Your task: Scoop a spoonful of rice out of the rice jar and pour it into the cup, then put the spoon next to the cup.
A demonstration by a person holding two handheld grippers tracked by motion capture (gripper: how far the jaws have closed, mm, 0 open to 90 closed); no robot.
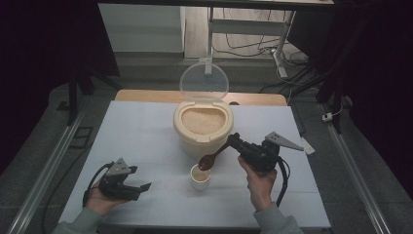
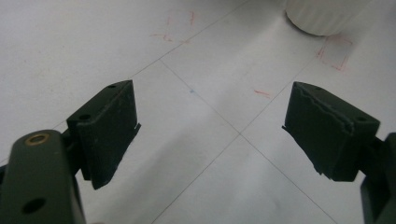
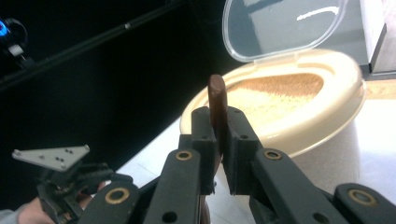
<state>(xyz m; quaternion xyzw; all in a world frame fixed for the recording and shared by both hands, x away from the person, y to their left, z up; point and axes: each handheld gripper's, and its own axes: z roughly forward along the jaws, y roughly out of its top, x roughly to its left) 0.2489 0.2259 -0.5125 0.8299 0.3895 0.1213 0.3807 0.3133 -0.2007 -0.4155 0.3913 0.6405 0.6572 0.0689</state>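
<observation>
Brown wooden spoon (image 1: 214,157): handle clamped between the 2 jaws of the right gripper (image 1: 237,142), its end standing up past the jaw tips in the right gripper view (image 3: 217,100); bowl hangs ahead of the jaws, directly over the small white cup (image 1: 200,177). Cream rice container (image 1: 203,126), lid raised, sits just beyond the jaws. Left gripper (image 1: 140,187): 2 jaws wide apart, nothing between them, resting low over the white table (image 1: 141,131), with the cup's base ahead of them in its own view.

Floor cables (image 1: 243,46), desk frame (image 1: 248,27).
</observation>
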